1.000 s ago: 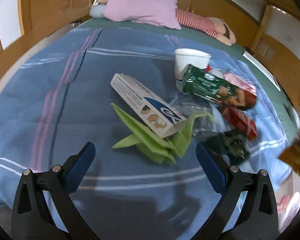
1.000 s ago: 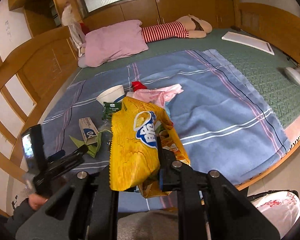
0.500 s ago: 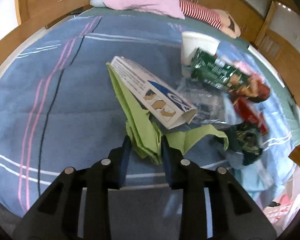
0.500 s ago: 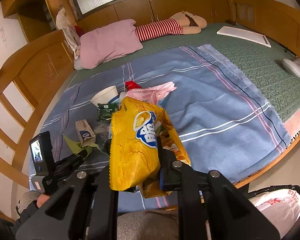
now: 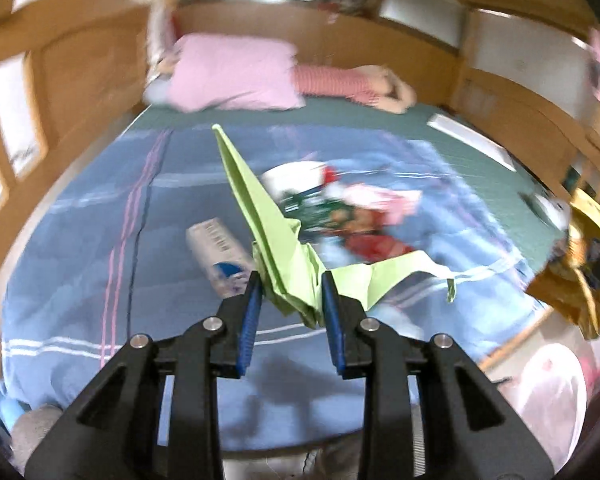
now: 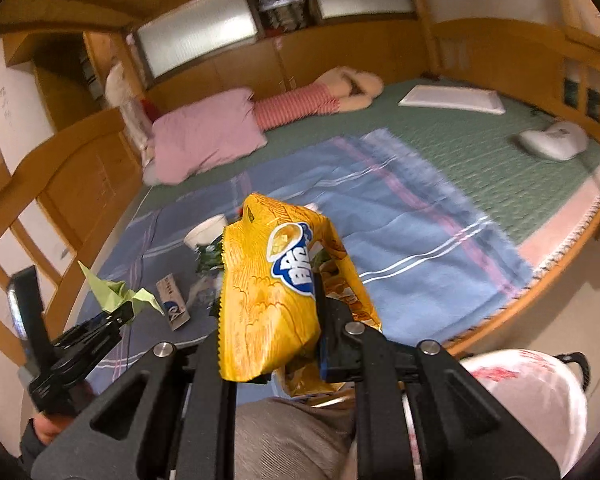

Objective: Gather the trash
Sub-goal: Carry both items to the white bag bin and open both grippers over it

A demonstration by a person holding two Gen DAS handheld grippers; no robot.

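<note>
A: Left gripper (image 5: pixel 288 294) is clenched on the folded light-green paper crane (image 5: pixel 288 264), holding it clear above the blue striped blanket (image 5: pixel 80 240).

B: And the right gripper (image 6: pixel 274 344)?

A: Clamped tight on a crinkled yellow snack bag (image 6: pixel 268 288), also held in the air. White paper cup (image 6: pixel 206 230) and white-and-blue carton (image 6: pixel 172 300) lie on the blanket.

we see the blanket (image 6: pixel 400 240) on the bed, the cup (image 6: pixel 206 231) and box (image 6: pixel 172 300) on the blanket, and the pillow (image 6: pixel 204 136) behind them, near the wall.
</note>
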